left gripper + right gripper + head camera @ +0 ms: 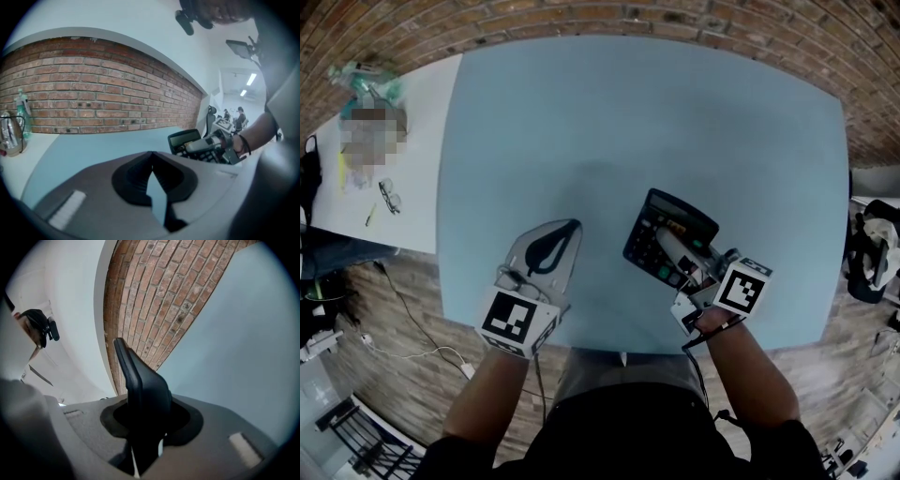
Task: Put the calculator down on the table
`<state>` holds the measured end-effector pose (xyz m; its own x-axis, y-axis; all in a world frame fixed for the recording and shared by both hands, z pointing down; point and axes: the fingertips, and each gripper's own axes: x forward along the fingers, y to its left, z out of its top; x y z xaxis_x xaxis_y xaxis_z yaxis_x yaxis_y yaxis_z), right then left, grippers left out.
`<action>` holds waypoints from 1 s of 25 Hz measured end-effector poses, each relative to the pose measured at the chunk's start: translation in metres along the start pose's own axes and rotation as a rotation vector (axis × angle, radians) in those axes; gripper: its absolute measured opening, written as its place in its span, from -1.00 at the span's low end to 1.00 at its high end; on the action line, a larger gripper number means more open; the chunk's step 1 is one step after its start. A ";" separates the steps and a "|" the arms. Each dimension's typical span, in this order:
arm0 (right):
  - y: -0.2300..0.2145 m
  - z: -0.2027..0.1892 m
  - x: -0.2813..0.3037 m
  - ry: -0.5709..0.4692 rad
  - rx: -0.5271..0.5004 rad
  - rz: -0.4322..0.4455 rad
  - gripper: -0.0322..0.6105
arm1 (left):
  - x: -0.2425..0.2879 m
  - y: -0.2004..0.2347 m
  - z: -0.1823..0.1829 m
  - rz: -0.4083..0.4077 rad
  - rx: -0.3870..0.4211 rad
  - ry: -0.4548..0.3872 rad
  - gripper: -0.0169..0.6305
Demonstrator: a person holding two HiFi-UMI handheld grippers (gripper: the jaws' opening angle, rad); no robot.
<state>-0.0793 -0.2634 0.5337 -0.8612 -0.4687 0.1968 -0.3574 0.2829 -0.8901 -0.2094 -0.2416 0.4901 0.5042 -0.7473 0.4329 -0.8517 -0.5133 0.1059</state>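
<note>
1. One dark calculator (661, 234) sits at about 4 o'clock over the single blue table (628, 112). I cannot tell whether it touches the top.
2. There are two grippers. The right gripper (675, 251) has its fingers clamped on the calculator. The left gripper (572, 227), at 7 o'clock, has its fingers closed tip to tip on nothing.
3. One white side table (422, 141) at 9 o'clock carries one pair of glasses (390, 196) and one bottle (361, 82).
</note>
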 end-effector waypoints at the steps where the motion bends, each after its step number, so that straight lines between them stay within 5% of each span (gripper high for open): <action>1: -0.002 -0.001 0.001 0.002 0.002 0.001 -0.52 | 0.002 0.000 -0.002 0.000 -0.002 0.005 -0.94; 25: -0.044 -0.027 0.006 0.027 0.039 -0.040 -0.52 | 0.010 -0.007 -0.035 0.008 -0.052 0.039 -0.94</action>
<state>-0.0784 -0.2563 0.5850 -0.8563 -0.4558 0.2429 -0.3775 0.2312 -0.8967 -0.2035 -0.2310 0.5254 0.4924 -0.7336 0.4684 -0.8623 -0.4841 0.1485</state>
